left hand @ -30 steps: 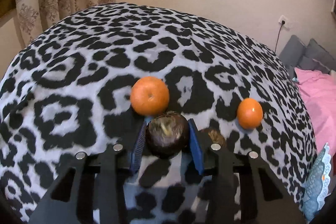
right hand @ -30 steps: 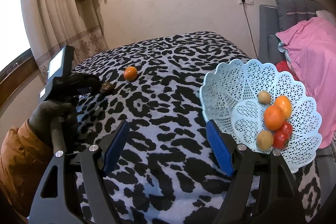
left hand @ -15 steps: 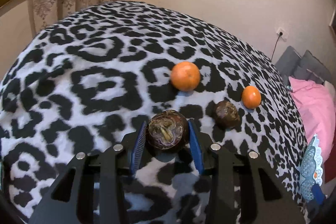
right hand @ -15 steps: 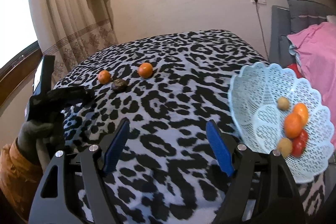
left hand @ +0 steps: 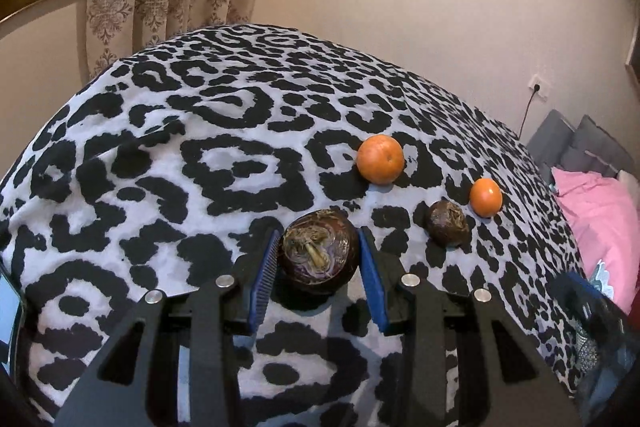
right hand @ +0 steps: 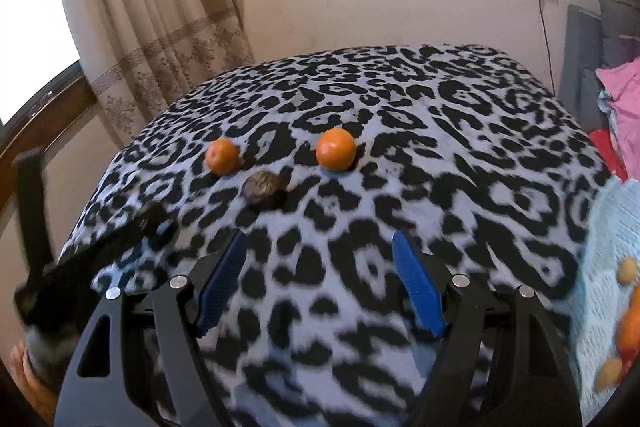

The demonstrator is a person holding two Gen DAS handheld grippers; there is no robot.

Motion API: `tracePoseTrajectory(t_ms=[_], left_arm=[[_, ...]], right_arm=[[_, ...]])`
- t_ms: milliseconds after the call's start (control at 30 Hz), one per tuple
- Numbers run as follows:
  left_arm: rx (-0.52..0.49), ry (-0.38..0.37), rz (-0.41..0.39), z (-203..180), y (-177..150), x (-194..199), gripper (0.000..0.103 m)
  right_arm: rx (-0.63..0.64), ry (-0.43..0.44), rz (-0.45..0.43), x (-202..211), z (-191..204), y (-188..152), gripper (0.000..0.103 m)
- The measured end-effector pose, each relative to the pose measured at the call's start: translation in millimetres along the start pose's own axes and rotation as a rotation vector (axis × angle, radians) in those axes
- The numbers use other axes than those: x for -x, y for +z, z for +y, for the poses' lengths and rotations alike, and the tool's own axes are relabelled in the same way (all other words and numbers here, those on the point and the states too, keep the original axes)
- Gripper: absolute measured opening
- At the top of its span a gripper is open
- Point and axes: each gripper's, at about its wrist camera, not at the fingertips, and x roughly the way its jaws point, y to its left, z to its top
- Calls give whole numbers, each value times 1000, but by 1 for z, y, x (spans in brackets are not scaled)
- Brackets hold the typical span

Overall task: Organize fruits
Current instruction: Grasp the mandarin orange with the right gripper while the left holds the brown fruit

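On the bed (right hand: 460, 131) two oranges lie apart, one (right hand: 222, 156) to the left, one (right hand: 335, 150) to the right. A dark fruit (right hand: 262, 188) sits just before and between them. A basket (right hand: 600, 227) holding fruit stands at the bed's right edge.

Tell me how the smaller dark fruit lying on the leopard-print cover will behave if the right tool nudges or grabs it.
The smaller dark fruit looks roundish, so a nudge would probably send it rolling across the leopard-print cover, perhaps into the nearby small orange. Its wrinkled, rough skin should give the blue pads decent grip. The soft cover may slow it somewhat.
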Motion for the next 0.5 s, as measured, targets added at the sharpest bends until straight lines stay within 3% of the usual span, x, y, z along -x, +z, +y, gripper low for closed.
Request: tracePoseTrajectory(t_ms=[300, 500], left_arm=[[2, -4, -14, 0, -2, 2, 40], [-2, -6, -14, -2, -3, 4, 40]], right_arm=[[-39, -67, 46, -74, -9, 59, 77], [-34, -121, 88, -115, -13, 75, 72]])
